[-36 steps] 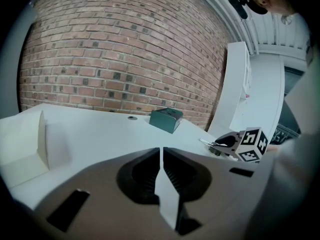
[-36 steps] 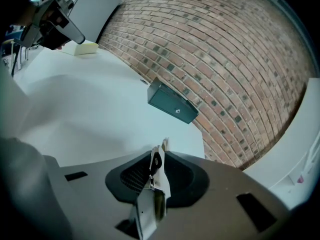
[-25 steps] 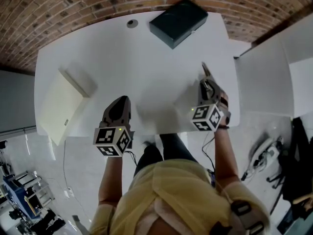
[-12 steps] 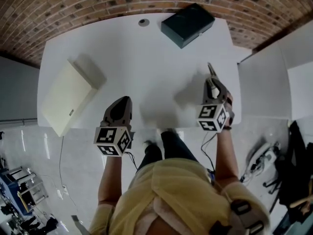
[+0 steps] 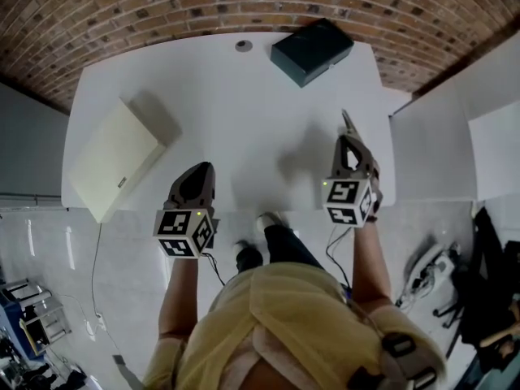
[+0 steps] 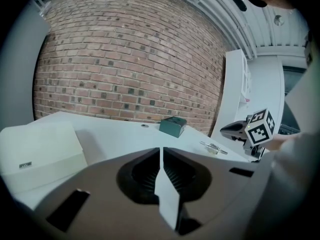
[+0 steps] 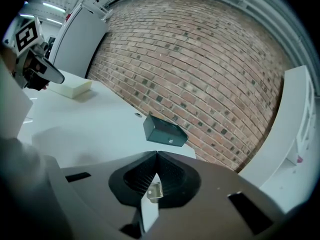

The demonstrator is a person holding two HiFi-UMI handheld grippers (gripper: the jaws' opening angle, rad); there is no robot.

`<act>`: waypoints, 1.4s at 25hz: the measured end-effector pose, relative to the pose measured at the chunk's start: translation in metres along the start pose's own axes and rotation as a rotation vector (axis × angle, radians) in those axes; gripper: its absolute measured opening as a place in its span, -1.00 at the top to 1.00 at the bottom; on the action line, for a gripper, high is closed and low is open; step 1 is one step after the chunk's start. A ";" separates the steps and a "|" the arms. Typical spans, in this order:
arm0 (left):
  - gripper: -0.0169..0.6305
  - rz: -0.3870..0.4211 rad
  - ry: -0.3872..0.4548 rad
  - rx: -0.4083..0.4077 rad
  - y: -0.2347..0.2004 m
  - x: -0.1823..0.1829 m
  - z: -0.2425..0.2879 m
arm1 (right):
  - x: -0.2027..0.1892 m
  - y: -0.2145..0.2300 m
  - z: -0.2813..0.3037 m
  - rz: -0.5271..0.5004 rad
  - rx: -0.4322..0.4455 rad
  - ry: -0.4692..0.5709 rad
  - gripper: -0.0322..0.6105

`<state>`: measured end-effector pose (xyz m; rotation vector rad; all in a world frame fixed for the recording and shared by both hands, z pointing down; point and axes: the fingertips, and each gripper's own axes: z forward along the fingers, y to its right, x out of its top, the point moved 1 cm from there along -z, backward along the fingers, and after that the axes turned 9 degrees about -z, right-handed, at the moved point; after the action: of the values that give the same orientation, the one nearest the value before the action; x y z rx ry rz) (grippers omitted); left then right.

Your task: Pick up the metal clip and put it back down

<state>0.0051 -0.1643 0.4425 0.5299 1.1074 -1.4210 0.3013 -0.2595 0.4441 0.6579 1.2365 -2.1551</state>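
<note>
On the white bench point(image 5: 244, 112) I take the dark green box point(image 5: 313, 51) at the far edge as my landmark. My right gripper point(image 5: 349, 146) sits well nearer to me than that box and a little right of it, pointing roughly toward it. In the right gripper view its jaws are pressed together with the near end of the metal clip point(image 5: 348, 122) pinched between them. The rest of the clip sticks out past the tips toward the box. From the left gripper view the clip looks low against the bench, and I cannot tell whether it is clear of the surface.

My left gripper point(image 5: 199, 171) is well apart from the box, over the near edge of the bench to the left. Its jaws are pressed together with nothing between them.

A cream box point(image 5: 114, 157) lies far left of the green one, at the bench's left edge. A small round grommet point(image 5: 244, 45) sits just left of the green box. A brick wall point(image 5: 162, 6) stands behind it.
</note>
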 end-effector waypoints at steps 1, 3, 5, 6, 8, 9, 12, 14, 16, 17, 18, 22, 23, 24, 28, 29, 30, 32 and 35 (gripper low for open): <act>0.89 0.001 0.001 0.003 -0.001 0.000 -0.002 | 0.002 0.000 -0.002 0.012 -0.003 0.001 0.89; 0.89 0.002 0.004 0.009 -0.002 0.000 -0.006 | 0.006 0.000 -0.007 0.038 -0.011 0.011 0.89; 0.89 -0.001 0.007 0.013 -0.004 -0.001 -0.009 | 0.010 -0.002 -0.012 0.049 -0.016 0.023 0.89; 0.89 -0.004 0.008 0.014 -0.004 -0.001 -0.011 | 0.012 -0.004 -0.014 0.051 -0.015 0.030 0.89; 0.89 -0.004 0.014 0.016 -0.004 0.000 -0.013 | 0.017 -0.008 -0.019 0.061 -0.005 0.047 0.89; 0.89 -0.002 0.017 0.016 -0.003 0.001 -0.015 | 0.020 -0.011 -0.021 0.070 0.002 0.056 0.89; 0.89 0.006 0.029 0.016 -0.002 0.003 -0.018 | 0.026 -0.019 -0.027 0.096 0.020 0.077 0.89; 0.89 0.007 0.035 0.016 -0.001 0.004 -0.021 | 0.029 -0.023 -0.032 0.098 0.023 0.089 0.89; 0.89 0.011 0.039 0.017 -0.001 0.004 -0.024 | 0.032 -0.023 -0.036 0.101 0.019 0.105 0.89; 0.89 0.014 0.040 0.018 -0.001 0.004 -0.026 | 0.033 -0.022 -0.039 0.106 0.016 0.112 0.89; 0.89 0.016 0.041 0.020 -0.001 0.003 -0.028 | 0.034 -0.021 -0.041 0.115 0.017 0.115 0.89; 0.89 0.014 0.046 0.032 -0.003 0.001 -0.035 | 0.033 -0.019 -0.046 0.217 0.058 0.119 0.89; 0.89 0.013 0.048 0.035 -0.003 0.001 -0.036 | 0.033 -0.019 -0.048 0.240 0.063 0.119 0.89; 0.89 0.013 0.049 0.037 -0.004 0.001 -0.036 | 0.033 -0.018 -0.049 0.250 0.063 0.119 0.89; 0.89 0.014 0.054 0.040 -0.004 0.001 -0.039 | 0.030 -0.018 -0.052 0.250 0.053 0.117 0.89; 0.89 0.014 0.056 0.040 -0.004 0.002 -0.040 | 0.030 -0.018 -0.052 0.255 0.053 0.117 0.89; 0.89 0.015 0.058 0.040 -0.004 0.002 -0.041 | 0.030 -0.018 -0.053 0.261 0.052 0.117 0.89; 0.89 0.015 0.064 0.040 -0.005 0.003 -0.042 | 0.031 -0.019 -0.053 0.265 0.051 0.120 0.89; 0.89 0.014 0.071 0.043 -0.007 0.004 -0.044 | 0.034 -0.020 -0.054 0.264 0.050 0.130 0.89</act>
<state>-0.0144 -0.1302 0.4220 0.6211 1.1293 -1.4258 0.2701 -0.2117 0.4096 0.9403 1.0949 -1.9551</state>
